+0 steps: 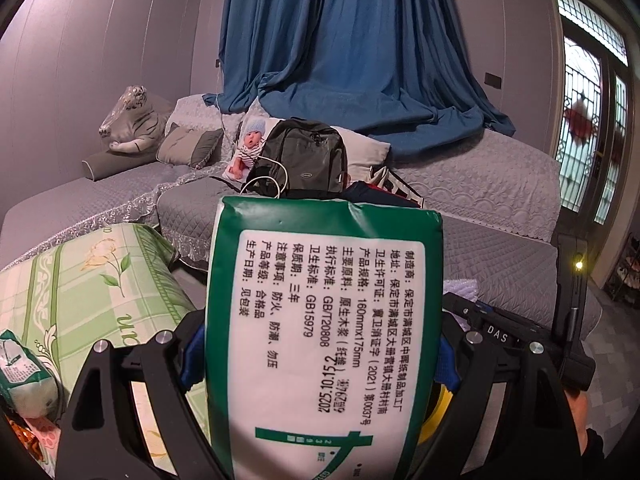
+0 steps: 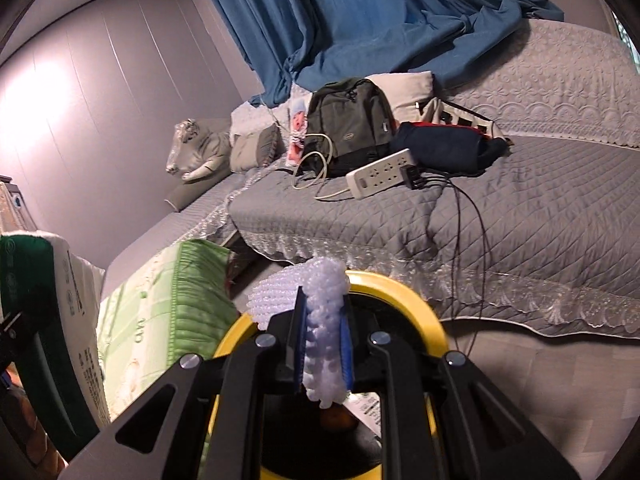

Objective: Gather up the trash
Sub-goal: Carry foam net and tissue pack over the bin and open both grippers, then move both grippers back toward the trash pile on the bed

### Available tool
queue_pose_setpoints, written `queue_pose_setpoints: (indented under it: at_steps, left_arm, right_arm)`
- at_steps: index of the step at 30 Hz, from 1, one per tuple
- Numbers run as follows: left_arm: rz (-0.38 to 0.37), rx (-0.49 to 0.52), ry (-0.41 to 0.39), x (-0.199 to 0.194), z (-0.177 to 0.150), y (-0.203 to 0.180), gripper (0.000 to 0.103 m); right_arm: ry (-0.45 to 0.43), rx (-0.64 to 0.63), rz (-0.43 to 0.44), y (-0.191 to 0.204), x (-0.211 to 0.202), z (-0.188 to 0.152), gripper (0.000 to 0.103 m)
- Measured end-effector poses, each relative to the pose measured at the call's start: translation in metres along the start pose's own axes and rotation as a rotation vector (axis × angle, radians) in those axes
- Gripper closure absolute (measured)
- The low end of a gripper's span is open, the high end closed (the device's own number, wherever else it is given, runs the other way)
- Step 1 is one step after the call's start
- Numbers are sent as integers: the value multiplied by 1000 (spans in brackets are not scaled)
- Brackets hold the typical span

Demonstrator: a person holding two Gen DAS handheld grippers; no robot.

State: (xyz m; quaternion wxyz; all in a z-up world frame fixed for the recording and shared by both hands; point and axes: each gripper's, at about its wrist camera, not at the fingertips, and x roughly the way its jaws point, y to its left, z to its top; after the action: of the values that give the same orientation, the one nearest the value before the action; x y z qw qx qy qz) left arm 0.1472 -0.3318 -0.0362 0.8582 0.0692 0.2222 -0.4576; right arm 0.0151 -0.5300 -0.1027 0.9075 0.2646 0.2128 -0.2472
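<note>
Foam wrap [image 2: 320,320] pinched by right gripper [image 2: 322,344] above yellow bin [image 2: 400,292]; left gripper [image 1: 320,360] fingers clamp tissue pack [image 1: 320,320], which may slip off-target if released early.

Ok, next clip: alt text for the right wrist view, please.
The right gripper is shut on a crumpled white foam wrap, held above a round yellow-rimmed bin. Behind lies a grey quilted sofa with a dark green backpack and white power strip; a green-and-white tissue pack is at left.
</note>
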Motion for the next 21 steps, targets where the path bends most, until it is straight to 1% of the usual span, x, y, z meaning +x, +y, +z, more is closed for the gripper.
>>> queue_pose_setpoints:
  at_steps: [8, 11, 12, 13, 14, 15, 16, 18, 21]
  left_arm:
    - [35, 17, -1, 30, 3, -10, 21]
    - [35, 0, 14, 40, 3, -9, 20]
    - [34, -8, 17, 42, 3, -8, 20]
    - [36, -15, 23, 45, 2, -6, 20]
    - [36, -19, 24, 47, 3, -5, 18]
    - [43, -21, 22, 48, 3, -4, 16]
    - [50, -23, 10, 47, 3, -3, 12]
    - [65, -25, -4, 44, 5, -2, 10]
    - [69, -48, -9, 40, 6, 2, 8]
  right_arm:
    - [24, -8, -39, -2, 11, 4, 90]
    - [37, -3, -45, -3, 17, 5, 90]
    - [37, 0, -43, -3, 18, 5, 88]
    - [41, -3, -42, -3, 19, 6, 82]
    - [43, -4, -39, -3, 20, 6, 78]
    - [40, -1, -40, -3, 20, 7, 70]
    - [35, 5, -44, -4, 19, 8, 60]
    - [24, 24, -55, -8, 18, 10, 51]
    - [9, 49, -64, -13, 12, 13, 51]
